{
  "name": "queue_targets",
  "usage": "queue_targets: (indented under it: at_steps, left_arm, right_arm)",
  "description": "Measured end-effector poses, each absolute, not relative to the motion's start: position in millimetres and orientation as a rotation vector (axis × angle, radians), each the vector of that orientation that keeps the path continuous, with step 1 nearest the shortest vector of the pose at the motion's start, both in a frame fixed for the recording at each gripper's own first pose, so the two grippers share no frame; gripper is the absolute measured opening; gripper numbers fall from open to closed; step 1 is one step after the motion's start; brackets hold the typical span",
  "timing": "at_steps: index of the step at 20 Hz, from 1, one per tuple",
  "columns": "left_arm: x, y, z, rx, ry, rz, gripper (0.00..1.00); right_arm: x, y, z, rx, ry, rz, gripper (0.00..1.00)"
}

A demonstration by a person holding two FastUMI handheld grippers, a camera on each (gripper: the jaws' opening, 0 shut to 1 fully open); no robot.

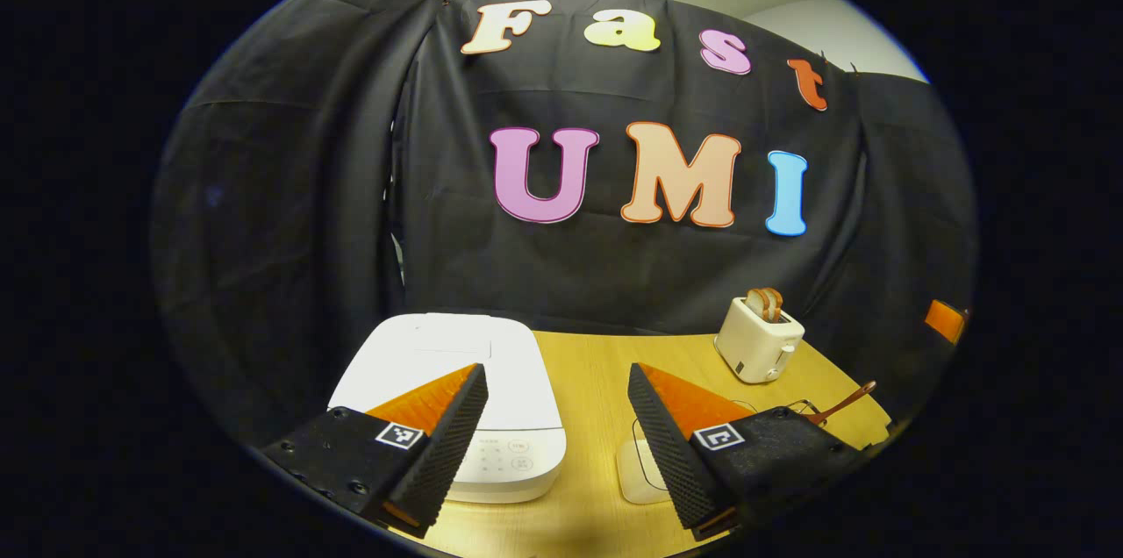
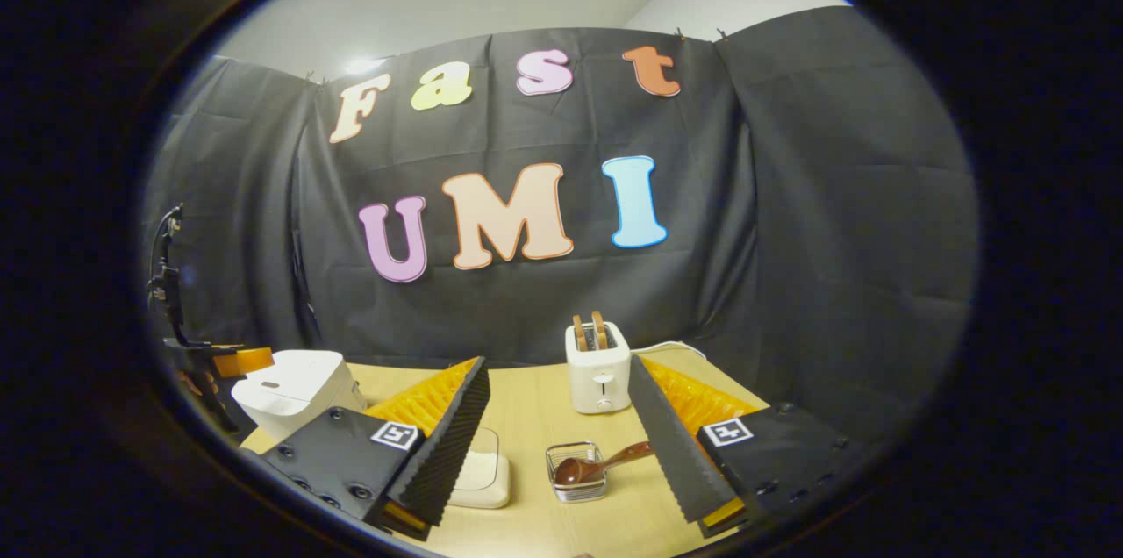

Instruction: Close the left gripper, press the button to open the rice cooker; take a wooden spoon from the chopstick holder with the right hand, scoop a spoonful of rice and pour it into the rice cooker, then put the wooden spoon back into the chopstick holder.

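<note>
While the rice cooker (image 1: 456,400) sits lid-down on the bench (image 1: 597,365) and the wooden spoon (image 2: 597,463) rests in its chopstick holder (image 2: 575,472) right of the cooker, both tongs, left (image 1: 557,418) and right (image 2: 561,431), gape empty, fitting either cycle's end.

left gripper (image 1: 557,413): fingers wide apart | right gripper (image 2: 559,418): fingers wide apart (both gripping nothing)

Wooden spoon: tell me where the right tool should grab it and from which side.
Grip the wooden spoon by its bare handle, which slants up and out of the wire chopstick holder. Come from above with the open right tool; the bowl sits down inside the holder.
</note>
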State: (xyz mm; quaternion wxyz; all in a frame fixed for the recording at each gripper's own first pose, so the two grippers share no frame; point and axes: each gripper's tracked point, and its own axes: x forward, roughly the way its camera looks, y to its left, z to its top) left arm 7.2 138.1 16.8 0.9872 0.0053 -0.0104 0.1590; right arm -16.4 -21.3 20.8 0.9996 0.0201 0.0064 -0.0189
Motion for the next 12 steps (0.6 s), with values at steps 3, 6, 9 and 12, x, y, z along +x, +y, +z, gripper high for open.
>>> queue_targets:
  at_steps: [3, 6, 9, 12]
  left_arm:
    - [6.8, 140.1, 19.2, 0.020, -0.022, 0.310, 0.95]
    - [6.4, 138.3, 21.6, 0.022, -0.027, 0.288, 0.95]
    - [7.4, 135.0, 19.8, 0.017, -0.022, 0.259, 0.95]
    - [7.3, 131.7, 17.4, 0.016, -0.013, 0.225, 0.96]
  right_arm:
    - [-18.8, -21.3, 21.5, 0.036, 0.011, -0.052, 1.00]
    - [-23.4, -15.2, 25.1, 0.036, 0.003, -0.054, 1.00]
    - [-27.2, -9.6, 27.7, 0.021, -0.003, -0.060, 1.00]
    - [-31.1, -1.2, 28.9, 0.015, -0.007, -0.065, 1.00]
